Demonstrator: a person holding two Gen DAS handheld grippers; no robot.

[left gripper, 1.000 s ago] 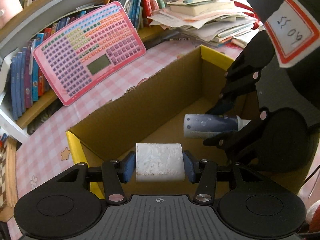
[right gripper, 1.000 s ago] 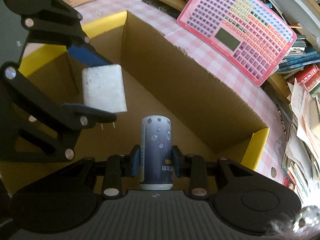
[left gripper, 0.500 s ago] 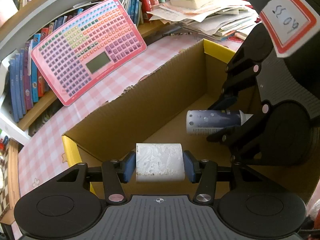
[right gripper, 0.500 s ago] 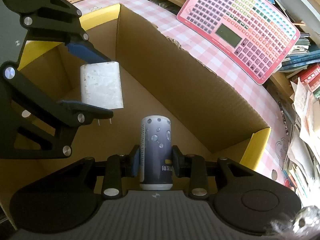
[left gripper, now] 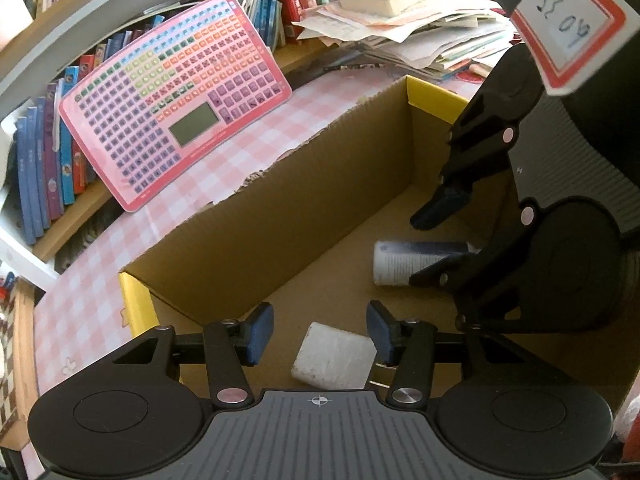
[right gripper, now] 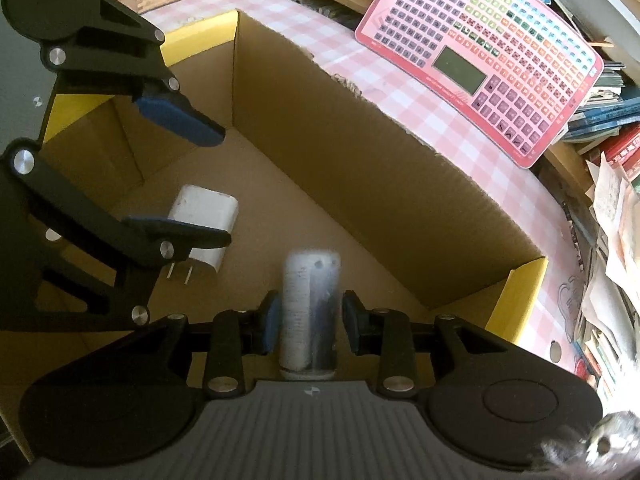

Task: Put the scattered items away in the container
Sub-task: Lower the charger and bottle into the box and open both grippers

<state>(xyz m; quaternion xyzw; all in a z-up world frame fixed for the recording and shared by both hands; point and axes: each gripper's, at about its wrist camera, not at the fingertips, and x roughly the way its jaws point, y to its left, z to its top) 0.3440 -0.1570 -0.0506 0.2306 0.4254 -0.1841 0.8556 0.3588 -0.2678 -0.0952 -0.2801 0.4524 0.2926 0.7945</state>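
From the left wrist view, the left gripper (left gripper: 319, 332) hangs inside the open brown cardboard box with yellow flap edges (left gripper: 280, 216), its blue pads spread apart and touching nothing; the white square plug-in charger block (left gripper: 334, 356) lies on the box floor directly below and between them, tilted a little, its prongs toward the right pad. Further along the box floor, toward the yellow-edged far end, the dark blue and white cylindrical spray bottle (left gripper: 416, 262) lies on its side, its long axis running across this view, with the right gripper (left gripper: 438, 246) straddling it. From the right wrist view, the bottle (right gripper: 310, 312) looks motion-blurred and points straight ahead along the fingers, between the right gripper's (right gripper: 308, 318) pads, which stand slightly apart from its sides, so it appears released rather than clamped. The charger (right gripper: 204, 220) rests nearer the box's left corner, under the left gripper (right gripper: 200, 184). Both items are in the box; each gripper's likely way out is straight up, clear of the cardboard walls.
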